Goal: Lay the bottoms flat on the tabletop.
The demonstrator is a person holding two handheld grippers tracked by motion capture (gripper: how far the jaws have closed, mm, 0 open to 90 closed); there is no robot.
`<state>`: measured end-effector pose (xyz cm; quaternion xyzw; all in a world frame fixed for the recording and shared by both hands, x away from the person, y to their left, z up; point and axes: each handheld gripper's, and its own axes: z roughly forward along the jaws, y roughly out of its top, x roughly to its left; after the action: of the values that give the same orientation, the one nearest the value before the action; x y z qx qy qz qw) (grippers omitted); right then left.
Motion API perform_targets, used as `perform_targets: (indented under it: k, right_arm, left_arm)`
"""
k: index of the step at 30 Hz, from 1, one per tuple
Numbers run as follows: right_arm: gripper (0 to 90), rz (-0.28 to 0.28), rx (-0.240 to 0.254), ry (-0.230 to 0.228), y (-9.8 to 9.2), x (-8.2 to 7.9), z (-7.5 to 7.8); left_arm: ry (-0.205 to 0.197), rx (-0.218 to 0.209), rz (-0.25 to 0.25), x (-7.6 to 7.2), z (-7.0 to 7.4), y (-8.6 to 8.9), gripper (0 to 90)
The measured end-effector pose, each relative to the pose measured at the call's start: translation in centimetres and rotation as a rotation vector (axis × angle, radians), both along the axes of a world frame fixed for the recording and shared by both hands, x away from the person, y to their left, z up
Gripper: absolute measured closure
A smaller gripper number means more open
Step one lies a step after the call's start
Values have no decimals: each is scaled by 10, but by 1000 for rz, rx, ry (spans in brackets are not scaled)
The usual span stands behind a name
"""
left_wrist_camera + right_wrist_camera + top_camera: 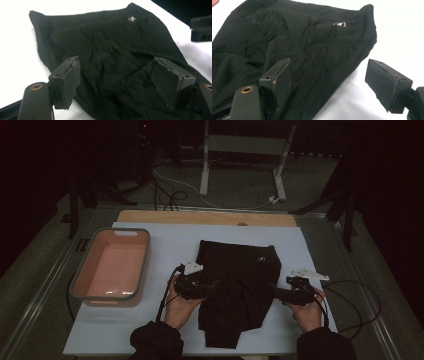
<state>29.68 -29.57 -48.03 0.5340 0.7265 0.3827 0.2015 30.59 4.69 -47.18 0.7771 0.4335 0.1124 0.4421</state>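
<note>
A black garment (235, 285) with a small white logo (260, 259) lies crumpled on the white table (165, 245), its lower part trailing toward the near edge. My left gripper (212, 286) sits at the garment's left edge, jaws open over the cloth; in the left gripper view the garment (107, 57) spreads under and between the open jaws (117, 82). My right gripper (276, 292) is at the garment's right edge, open too; in the right gripper view its left jaw hangs over the cloth (299, 45) and its right jaw over bare table (329, 85).
A pink tub with a grey rim (111, 265) stands on the table's left side. A wooden strip (205, 217) runs along the far edge. Cables (350, 300) trail from the grippers. Dark floor, stands and a white frame (245, 150) lie beyond.
</note>
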Motion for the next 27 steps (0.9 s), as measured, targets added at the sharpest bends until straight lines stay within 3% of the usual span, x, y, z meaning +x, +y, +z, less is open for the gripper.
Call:
perform_targets:
  k: [5, 18, 23, 27]
  right_arm:
    - [217, 6, 1, 2, 1, -1, -1]
    - [223, 11, 1, 0, 1, -1, -1]
    - [225, 12, -1, 2, 1, -1, -1]
    - [229, 10, -4, 2, 1, -1, -1]
  left_arm:
    - [14, 19, -4, -7, -10, 0, 254]
    - [113, 70, -7, -13, -37, 2, 344]
    - [160, 71, -14, -11, -44, 1, 473]
    - [152, 79, -18, -8, -43, 0, 686]
